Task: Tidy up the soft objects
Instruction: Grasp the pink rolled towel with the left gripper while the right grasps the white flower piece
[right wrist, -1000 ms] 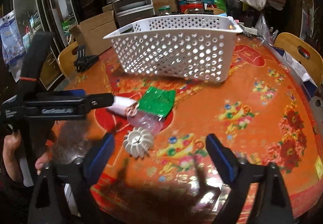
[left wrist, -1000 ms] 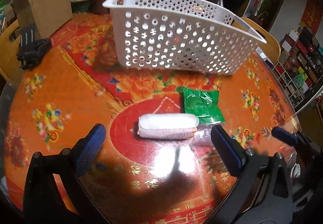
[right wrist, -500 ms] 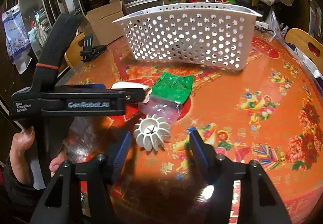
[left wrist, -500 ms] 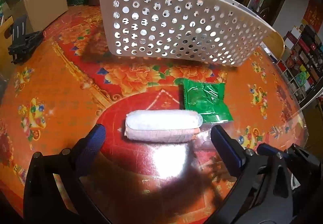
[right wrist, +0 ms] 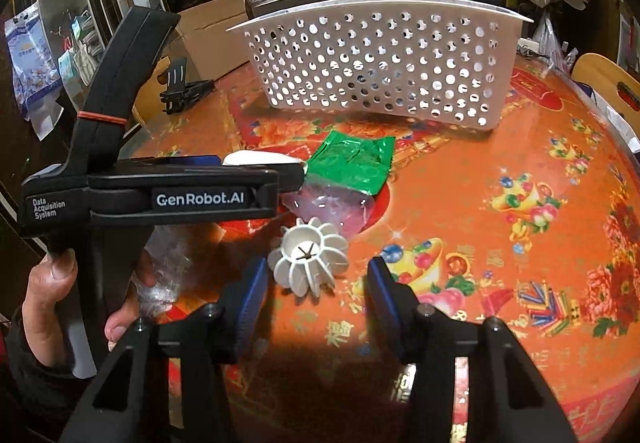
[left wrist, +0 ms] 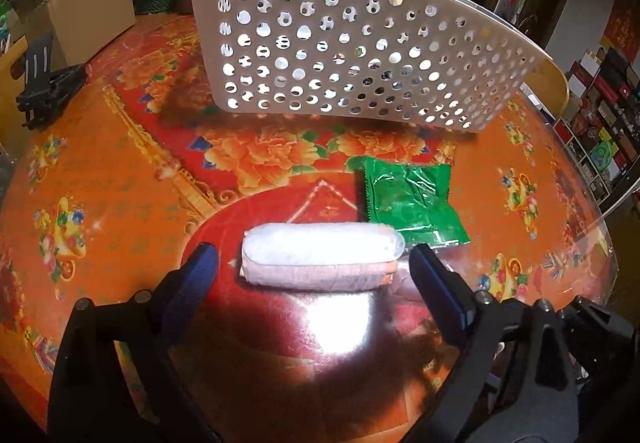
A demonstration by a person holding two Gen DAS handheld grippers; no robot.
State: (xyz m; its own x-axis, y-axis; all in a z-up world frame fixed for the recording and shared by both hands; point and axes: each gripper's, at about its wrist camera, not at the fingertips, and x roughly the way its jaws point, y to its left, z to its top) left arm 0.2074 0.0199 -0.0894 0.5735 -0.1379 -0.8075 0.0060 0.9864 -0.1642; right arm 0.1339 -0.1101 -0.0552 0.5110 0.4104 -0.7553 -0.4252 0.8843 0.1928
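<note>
Two tools work low over the orange flowered tabletop (left wrist: 120, 171). The left tool (left wrist: 312, 263) is closing, its blue pads either side of a white rolled packet (left wrist: 320, 255) but not yet pressing it. The right tool (right wrist: 316, 283) is closing too, around a white ribbed piece (right wrist: 308, 255) without touching it. A green packet (left wrist: 408, 199) lies just beside the roll, with the white perforated basket (left wrist: 360, 55) standing behind them.

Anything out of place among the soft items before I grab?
Yes: the white finned plastic piece between the closing right gripper jaws looks rigid, unlike the white roll and green packet. Nothing spilled.
</note>
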